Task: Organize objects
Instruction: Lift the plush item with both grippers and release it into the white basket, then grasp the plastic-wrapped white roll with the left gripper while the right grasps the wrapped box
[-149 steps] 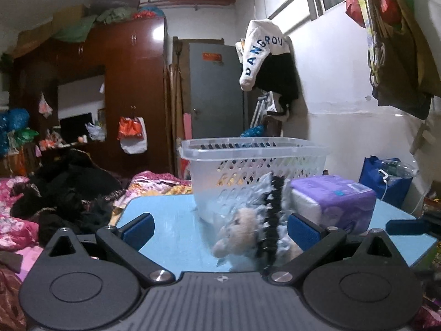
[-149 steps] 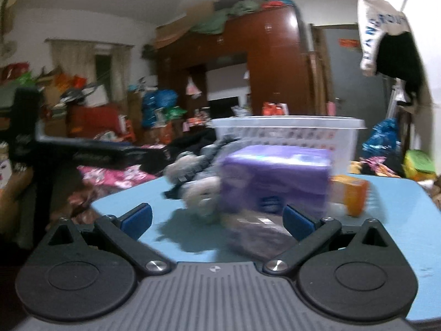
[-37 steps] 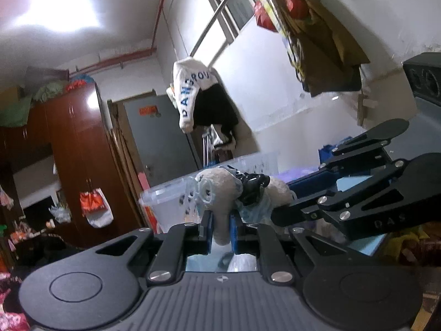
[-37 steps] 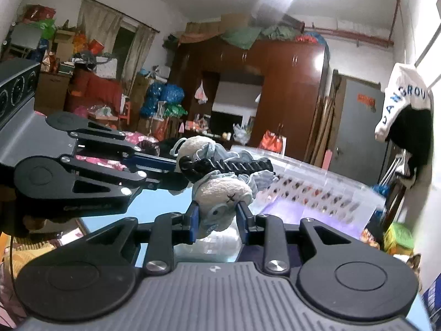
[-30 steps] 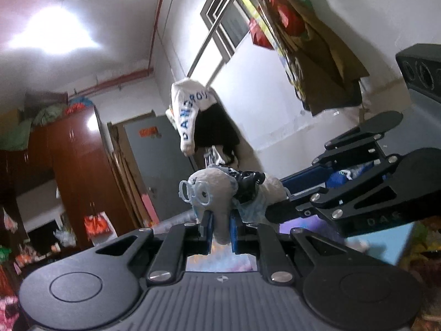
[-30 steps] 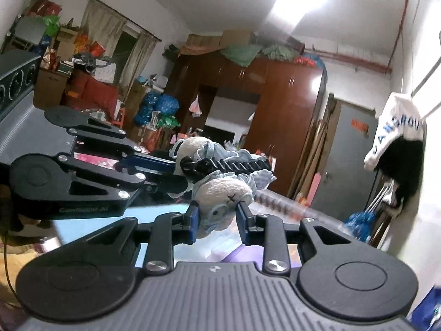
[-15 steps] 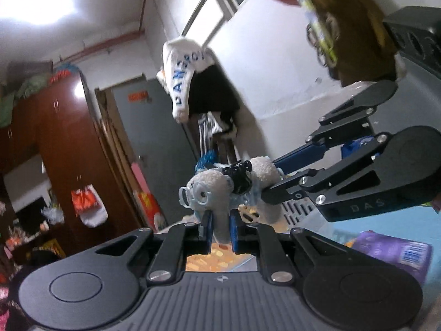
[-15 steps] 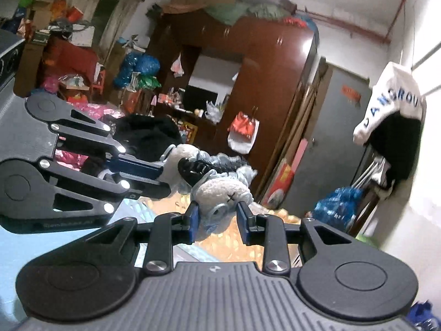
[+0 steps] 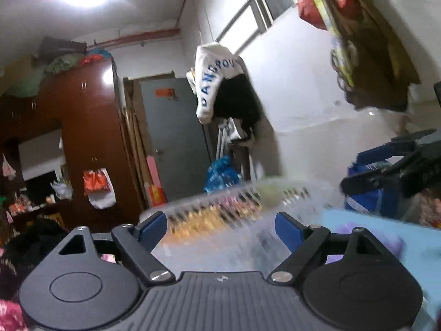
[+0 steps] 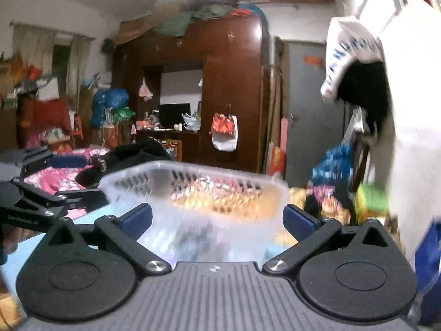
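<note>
A clear white plastic basket [image 9: 242, 198] with slotted walls stands just ahead of my left gripper [image 9: 220, 227]. The gripper's jaws are opening, with nothing between the blue pads. The same basket [image 10: 193, 184] fills the middle of the right wrist view, beyond my right gripper [image 10: 217, 219]. Its jaws are also opening and hold nothing. A blurred grey and dark shape [image 10: 198, 237] shows through the basket's near wall; I cannot tell what it is. Each gripper sees the other off to the side: the right gripper [image 9: 366, 168] and the left gripper [image 10: 80, 178].
The basket stands on a light blue table [image 9: 419, 237], with a blurred purple pack [image 9: 386, 244] beside it. Behind are a dark wooden wardrobe [image 10: 231, 88], a grey door [image 9: 176, 138], clothes hanging on the white wall [image 9: 220, 88] and a cluttered bed [image 10: 55, 176].
Both grippers were shut on a plush toy held between them. Now both stand open and empty, have drawn apart sideways, and the toy is gone from between the pads.
</note>
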`<state>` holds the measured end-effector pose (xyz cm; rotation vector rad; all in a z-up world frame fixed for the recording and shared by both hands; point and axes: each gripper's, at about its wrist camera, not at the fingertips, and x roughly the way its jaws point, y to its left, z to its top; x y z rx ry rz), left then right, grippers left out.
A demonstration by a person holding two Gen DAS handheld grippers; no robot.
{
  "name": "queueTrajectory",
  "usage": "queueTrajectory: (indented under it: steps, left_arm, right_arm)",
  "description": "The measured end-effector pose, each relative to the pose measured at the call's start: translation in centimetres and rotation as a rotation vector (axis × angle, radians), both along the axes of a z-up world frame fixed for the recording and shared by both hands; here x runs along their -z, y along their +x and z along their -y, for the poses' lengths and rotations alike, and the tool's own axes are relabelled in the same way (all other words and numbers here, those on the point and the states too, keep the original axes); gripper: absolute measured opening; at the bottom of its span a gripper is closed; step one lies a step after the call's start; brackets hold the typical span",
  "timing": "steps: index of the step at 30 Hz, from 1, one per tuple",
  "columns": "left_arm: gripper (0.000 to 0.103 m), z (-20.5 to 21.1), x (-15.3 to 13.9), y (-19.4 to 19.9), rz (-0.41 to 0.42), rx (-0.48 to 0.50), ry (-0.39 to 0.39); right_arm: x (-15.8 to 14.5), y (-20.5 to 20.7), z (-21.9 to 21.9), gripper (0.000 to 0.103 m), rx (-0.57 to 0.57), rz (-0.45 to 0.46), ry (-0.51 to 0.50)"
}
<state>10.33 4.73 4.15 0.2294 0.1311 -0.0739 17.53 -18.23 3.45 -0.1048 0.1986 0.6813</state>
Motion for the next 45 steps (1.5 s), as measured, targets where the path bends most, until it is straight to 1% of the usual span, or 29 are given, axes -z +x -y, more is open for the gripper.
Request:
queueTrajectory:
  steps: [2,5,7,9,11,13,15,16,19,20,22,24,26,28,33,36,38,40,44,45]
  left_arm:
    - [0.088,0.2,1.8,-2.1,-0.013,0.005,0.004]
    - [0.088,0.4,4.1,-4.0,-0.039,0.014,-0.002]
    - [0.088,0.1,5.2,-5.1,-0.043,0.01,-0.008]
    - [0.088,-0.5,5.8,-6.1,-0.043,-0.003,-0.043]
    - [0.088,-1.1,6.2,-6.2,-0.058,0.0,-0.085]
    - [0.088,-1.5,6.6,-6.2,-0.071,0.0,-0.096]
    - [0.088,-1.6,6.9,-6.3,-0.075,-0.003,-0.096]
    - [0.088,-1.6,7.1,-6.3,-0.081,0.005,-0.091]
    - [0.088,-1.2,8.0,-6.6,-0.097,0.028,-0.074]
    - [0.088,-1.1,8.2,-6.7,-0.101,0.035,-0.069]
    - [0.088,-0.8,8.5,-6.5,-0.11,0.048,-0.061]
    - [0.088,-0.6,8.6,-6.3,-0.117,0.06,-0.061]
    - [0.087,-0.5,8.9,-6.1,-0.121,0.067,-0.058]
    - [0.086,-0.3,9.1,-5.9,-0.125,0.078,-0.053]
    - [0.084,0.1,9.6,-5.4,-0.135,0.09,-0.062]
    - [0.08,0.3,9.7,-5.3,-0.128,0.07,-0.052]
    - [0.078,0.2,9.8,-5.2,-0.135,0.074,-0.058]
    - [0.073,0.2,9.8,-5.2,-0.134,0.069,-0.057]
    - [0.064,0.1,9.9,-5.1,-0.137,0.066,-0.055]
    - [0.06,0.1,9.9,-5.1,-0.137,0.064,-0.054]
  right_arm:
    - [1.7,-1.8,1.6,0.103,0.003,-0.008,0.017]
    - [3.5,-3.6,3.9,0.103,0.041,-0.034,0.074]
    - [4.5,-4.6,5.0,0.103,0.027,-0.033,0.129]
    - [5.8,-5.7,5.6,0.103,-0.007,-0.043,0.176]
    - [6.6,-6.1,5.0,0.103,-0.043,-0.052,0.154]
    - [6.8,-6.4,4.5,0.103,-0.038,-0.028,0.135]
    - [7.0,-6.7,3.9,0.1,-0.056,0.0,0.148]
    - [7.0,-6.7,3.6,0.097,-0.076,-0.007,0.153]
    - [7.9,-6.9,2.5,0.083,-0.102,-0.012,0.099]
    - [8.1,-6.9,2.1,0.081,-0.106,-0.005,0.086]
    - [8.2,-6.5,1.4,0.07,-0.123,-0.005,0.068]
    - [8.9,-7.0,1.2,0.063,-0.143,0.001,0.065]
    - [9.1,-7.2,1.0,0.062,-0.157,0.009,0.052]
    - [9.3,-7.7,1.0,0.057,-0.158,0.021,0.037]
    - [9.3,-7.1,1.5,0.055,-0.171,0.006,0.037]
    - [9.3,-6.9,1.5,0.055,-0.19,-0.001,0.027]
    - [9.4,-6.9,1.4,0.055,-0.196,0.002,0.029]
    - [9.5,-6.7,1.4,0.055,-0.206,-0.002,0.027]
    - [9.7,-6.6,1.3,0.055,-0.211,-0.007,0.028]
    - [9.7,-6.6,1.3,0.053,-0.212,-0.007,0.028]
